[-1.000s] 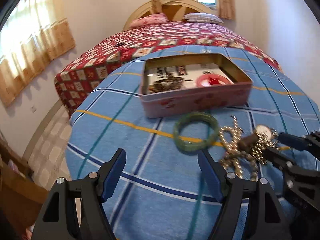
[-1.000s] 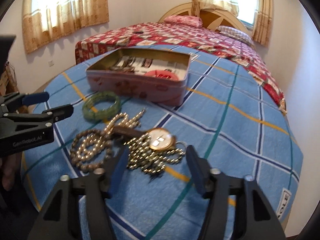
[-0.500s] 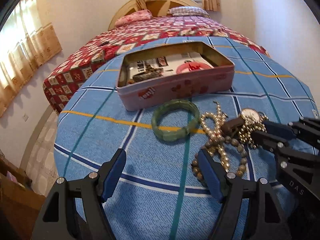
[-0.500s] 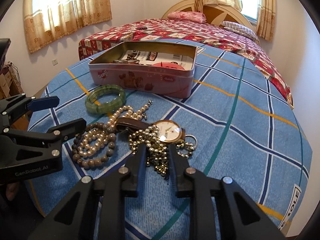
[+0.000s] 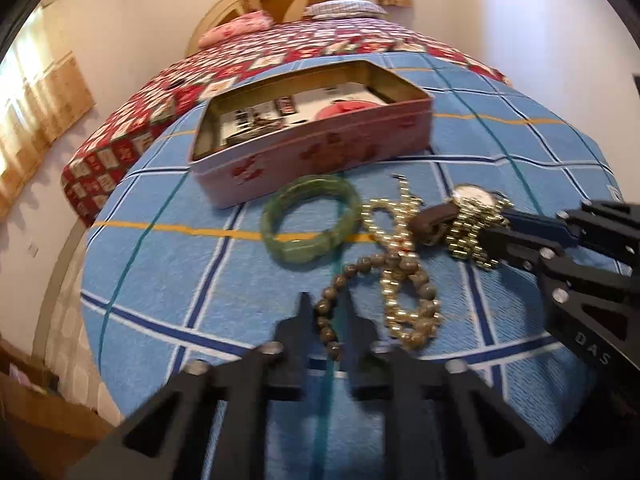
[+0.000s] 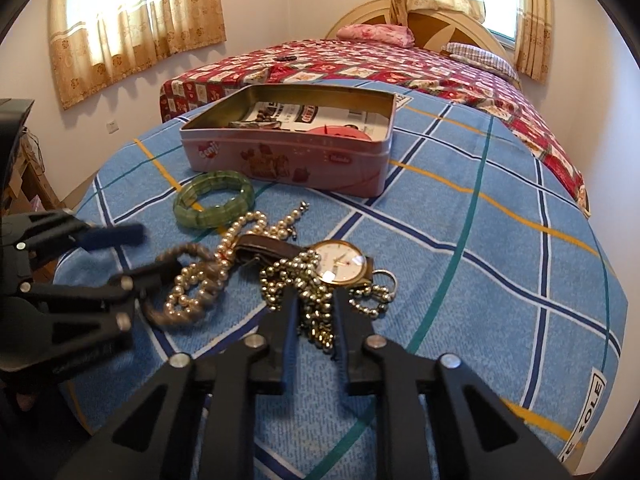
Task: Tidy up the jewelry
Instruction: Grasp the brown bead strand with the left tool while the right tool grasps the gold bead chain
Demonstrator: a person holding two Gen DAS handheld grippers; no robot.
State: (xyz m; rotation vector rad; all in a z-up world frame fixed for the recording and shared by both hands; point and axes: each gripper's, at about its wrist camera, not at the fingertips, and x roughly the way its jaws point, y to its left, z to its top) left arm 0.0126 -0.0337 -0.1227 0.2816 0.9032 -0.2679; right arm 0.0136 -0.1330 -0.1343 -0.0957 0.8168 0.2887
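Two grippers are seen over a blue checked blanket (image 6: 500, 248) on which a heap of jewelry is spread. In the left wrist view, the left gripper (image 5: 326, 312) is at the lower centre of the frame. Its jaws have just been closing and are now pressed almost together, with the near end of a brown bead string (image 5: 404, 268) between the fingertips; whether the pads really press on the beads cannot be told because of blur. This string is laid as a loop whose long axis runs from the lower centre towards the upper right of that frame, and it is crossed by a pearl strand (image 5: 394, 224).

In the right wrist view, the right gripper (image 6: 314, 316) is at the lower centre. Its jaws have just been closing too, and a bunch of gold chain (image 6: 316, 304) is pinched between them. A watch (image 6: 338, 260) is lying just behind the chain, its face turned up and its brown strap pointing to the left of the frame, so the long axis is nearly level across the picture.

A green bracelet (image 6: 214, 204) is lying flat at the left of centre, just beside the pearls and near the front wall of a pink tin (image 6: 288, 160). The tin is open, with its long side across the frame, and some items are already seen inside.
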